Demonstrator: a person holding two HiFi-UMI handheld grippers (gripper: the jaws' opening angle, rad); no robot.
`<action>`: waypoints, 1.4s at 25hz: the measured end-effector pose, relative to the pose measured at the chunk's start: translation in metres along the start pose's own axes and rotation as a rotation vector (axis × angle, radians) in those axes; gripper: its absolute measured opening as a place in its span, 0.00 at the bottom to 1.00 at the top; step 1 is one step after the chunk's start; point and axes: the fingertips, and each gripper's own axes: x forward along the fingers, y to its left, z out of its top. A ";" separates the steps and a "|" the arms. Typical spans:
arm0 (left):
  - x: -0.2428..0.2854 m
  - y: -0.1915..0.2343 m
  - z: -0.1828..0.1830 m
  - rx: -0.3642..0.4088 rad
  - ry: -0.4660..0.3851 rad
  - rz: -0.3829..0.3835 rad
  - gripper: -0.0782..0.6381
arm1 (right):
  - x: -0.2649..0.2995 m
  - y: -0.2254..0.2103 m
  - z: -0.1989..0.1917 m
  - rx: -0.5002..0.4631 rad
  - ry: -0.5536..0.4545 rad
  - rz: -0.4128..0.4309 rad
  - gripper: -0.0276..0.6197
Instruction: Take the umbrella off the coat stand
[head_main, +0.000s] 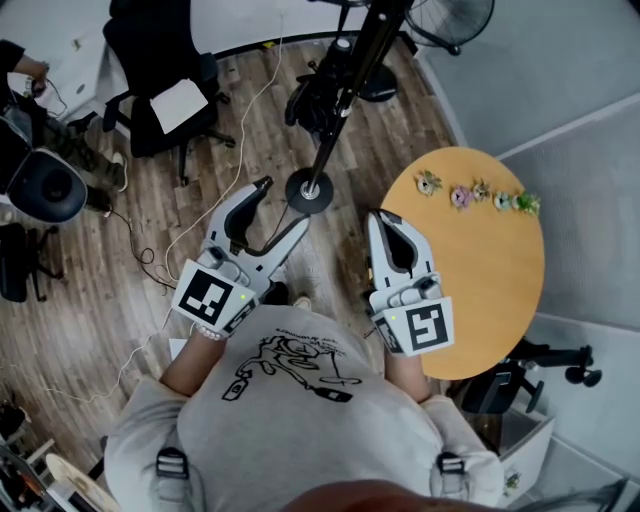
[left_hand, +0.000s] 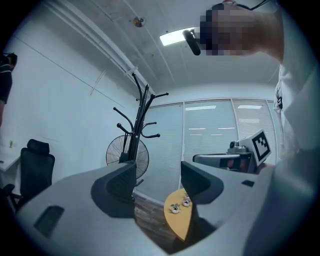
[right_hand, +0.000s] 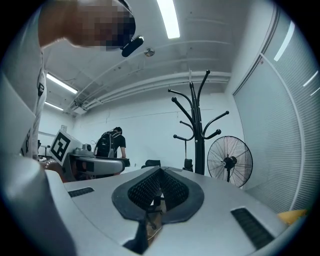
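1. Approach was judged the step in hand in the head view. The left gripper (head_main: 280, 208) and the right gripper (head_main: 387, 222) were held level side by side and pointed toward the coat stand (head_main: 308, 192), whose base was seen just beyond the left one's tips. A dark bundle, taken to be the umbrella (head_main: 312, 100), was hung beside the pole, well apart from both grippers. A round table (head_main: 480, 270) with small flower ornaments (head_main: 462, 195) was seen at the right. Only square markers were shown on the gripper cubes, and the shirt print could not be read.
2. In the left gripper view, the left gripper (left_hand: 157, 182) was held about half spread with nothing between its jaws, presumably made ready for the grasp. The coat stand (left_hand: 141, 120) was framed above the left jaw, with a fan (left_hand: 127, 157) behind it. No umbrella could be made out there.
3. In the right gripper view, the right gripper (right_hand: 159, 192) was pressed closed and empty, probably kept as the spare. The umbrella (right_hand: 188, 162) was seen as a small dark shape hung by a thin strap from a low hook of the coat stand (right_hand: 199, 130). No writing was legible.
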 end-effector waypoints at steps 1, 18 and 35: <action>0.002 0.005 0.000 -0.001 0.000 -0.003 0.49 | 0.005 0.000 0.000 0.000 0.000 -0.002 0.06; 0.034 0.087 0.001 -0.030 0.018 -0.084 0.49 | 0.088 -0.005 -0.001 0.002 0.012 -0.061 0.06; 0.066 0.097 0.004 -0.043 0.009 -0.065 0.49 | 0.095 -0.035 -0.001 0.001 0.016 -0.043 0.06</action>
